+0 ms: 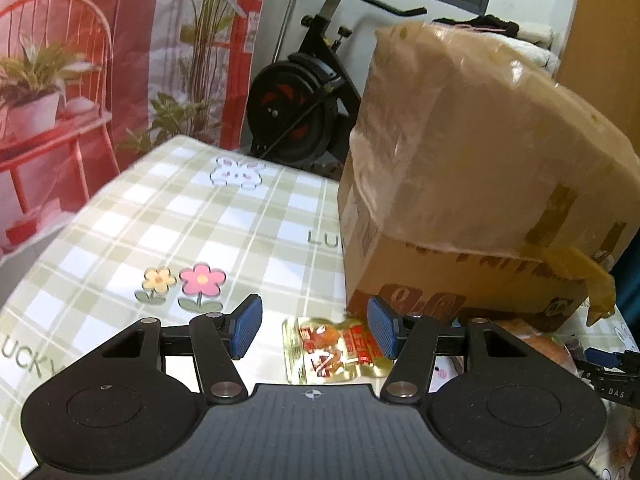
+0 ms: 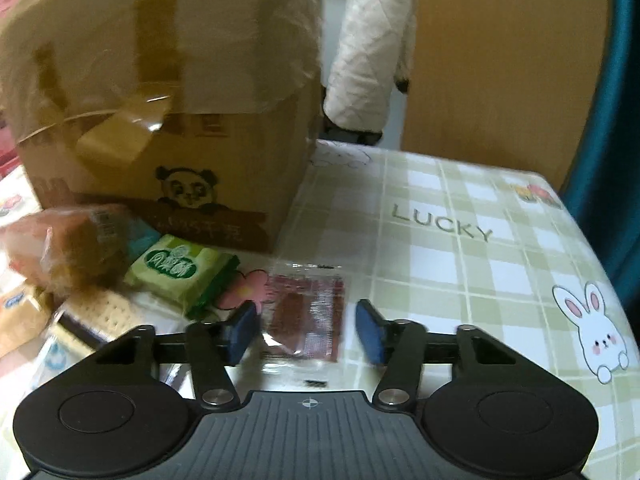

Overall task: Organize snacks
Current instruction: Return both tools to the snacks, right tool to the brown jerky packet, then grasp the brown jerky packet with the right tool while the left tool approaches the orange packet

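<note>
Flat dark-red snack sachet (image 2: 306,316) on the tabletop (image 2: 460,280): light, limp, slippery; your right gripper (image 2: 306,330) straddles it with jaws unclenched, so pinch its side edges.

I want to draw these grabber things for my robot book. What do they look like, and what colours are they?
Both look alike. The left gripper and right gripper are black, with two round discs on a ribbed base marked with a small crosshair. Silver rivets join angled black arms. Each ends in two flat fingers with ridged blue pads. No cables, hands or sleeves show.
</note>
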Demonstrator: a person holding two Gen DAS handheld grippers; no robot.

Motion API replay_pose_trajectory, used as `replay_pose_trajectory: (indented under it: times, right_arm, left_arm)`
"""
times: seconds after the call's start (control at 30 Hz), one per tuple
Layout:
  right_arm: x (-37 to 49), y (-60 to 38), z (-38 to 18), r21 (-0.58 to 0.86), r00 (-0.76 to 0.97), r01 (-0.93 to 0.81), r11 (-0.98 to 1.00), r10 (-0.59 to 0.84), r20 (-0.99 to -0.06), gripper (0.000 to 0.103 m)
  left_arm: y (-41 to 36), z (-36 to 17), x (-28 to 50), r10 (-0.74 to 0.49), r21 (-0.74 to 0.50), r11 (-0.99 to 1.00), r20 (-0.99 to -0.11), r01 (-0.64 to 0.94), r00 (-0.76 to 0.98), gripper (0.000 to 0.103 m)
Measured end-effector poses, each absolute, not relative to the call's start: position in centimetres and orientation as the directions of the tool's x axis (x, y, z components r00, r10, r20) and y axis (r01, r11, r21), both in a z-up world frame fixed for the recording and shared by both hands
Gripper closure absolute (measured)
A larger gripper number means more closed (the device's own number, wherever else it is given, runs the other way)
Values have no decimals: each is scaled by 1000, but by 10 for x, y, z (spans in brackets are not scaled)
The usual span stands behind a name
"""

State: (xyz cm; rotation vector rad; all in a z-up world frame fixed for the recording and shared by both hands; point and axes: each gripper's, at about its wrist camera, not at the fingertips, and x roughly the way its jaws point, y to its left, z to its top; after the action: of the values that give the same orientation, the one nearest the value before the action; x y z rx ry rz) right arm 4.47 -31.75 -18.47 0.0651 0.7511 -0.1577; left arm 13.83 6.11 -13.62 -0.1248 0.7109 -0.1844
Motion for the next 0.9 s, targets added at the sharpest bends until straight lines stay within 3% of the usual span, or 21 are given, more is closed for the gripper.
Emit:
replay_pose_trajectory:
  times: [0.53,0.6,0.7,0.9]
  right_arm:
    - [34,-316,-187,15,761,169,986,-121,-638,65]
    - [34,-316,-186,13,762,167,986,-121,-636,65]
    - [33,-315,-187,12,763,165,986,-120,-635,65]
    - [33,-315,-186,11,764,162,987,-119,-634,65]
  left_arm:
    - [48,-166,157,-277,-218,960,-675,173,683,43]
    - [46,-166,168,-296,-219,955,-671,199,680,46]
    - [43,-170,182,-299,-195,954,-676,227,674,59]
    - [34,-182,198,-314,-133,938,-714,319,625,59]
